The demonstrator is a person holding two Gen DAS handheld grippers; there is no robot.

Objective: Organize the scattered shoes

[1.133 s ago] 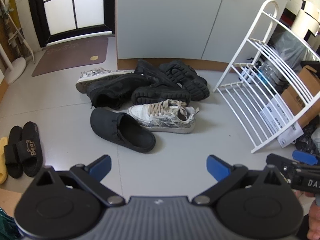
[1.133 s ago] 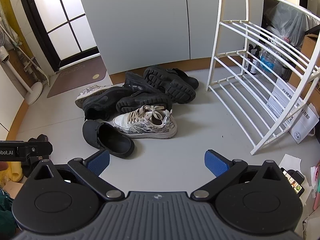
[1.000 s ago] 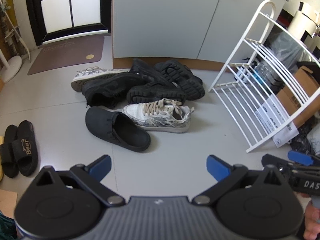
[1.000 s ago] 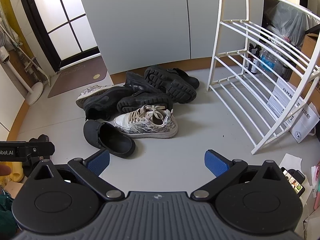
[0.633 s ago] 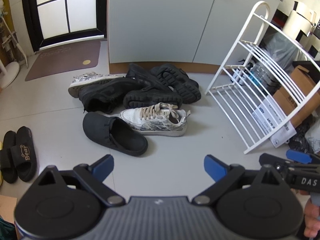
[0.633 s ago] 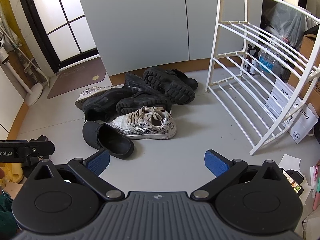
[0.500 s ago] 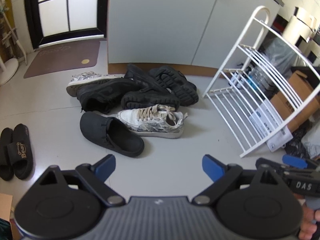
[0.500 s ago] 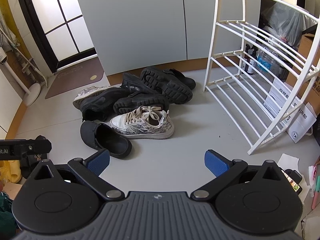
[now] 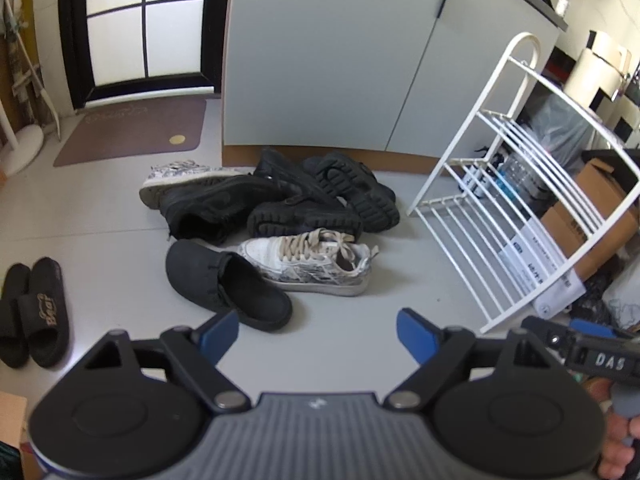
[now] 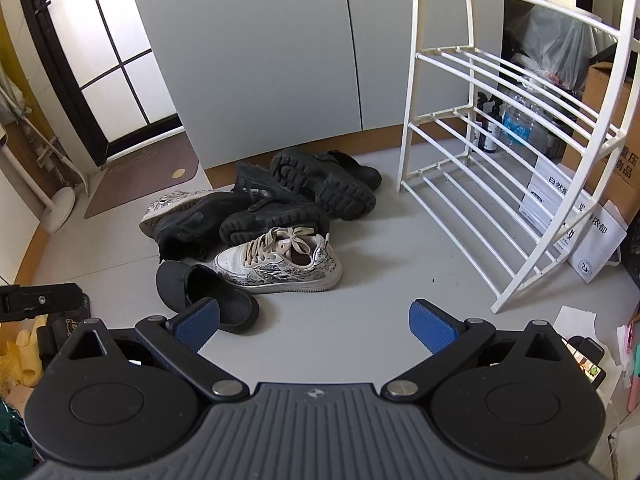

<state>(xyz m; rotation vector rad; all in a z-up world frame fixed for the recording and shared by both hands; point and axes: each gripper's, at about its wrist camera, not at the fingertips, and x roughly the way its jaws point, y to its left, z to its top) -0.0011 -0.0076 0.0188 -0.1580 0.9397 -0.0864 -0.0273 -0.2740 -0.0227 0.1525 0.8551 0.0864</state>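
- Left claw (image 9: 316, 330) closing, nothing between jaws; right claw (image 10: 314, 326) wide, empty.
- Shoe pile (image 9: 280, 208) on floor beside rack (image 9: 516, 208).
- Take nearest black slip-on (image 9: 224, 284) first, grip heel rim.

Left gripper (image 9: 318, 334) jaws narrowed from full width and were closing, nothing between them. Shoe pile (image 9: 276, 216) sat slightly closer in the left wrist view than a second before; black slides (image 9: 34, 312) slid toward the left edge.
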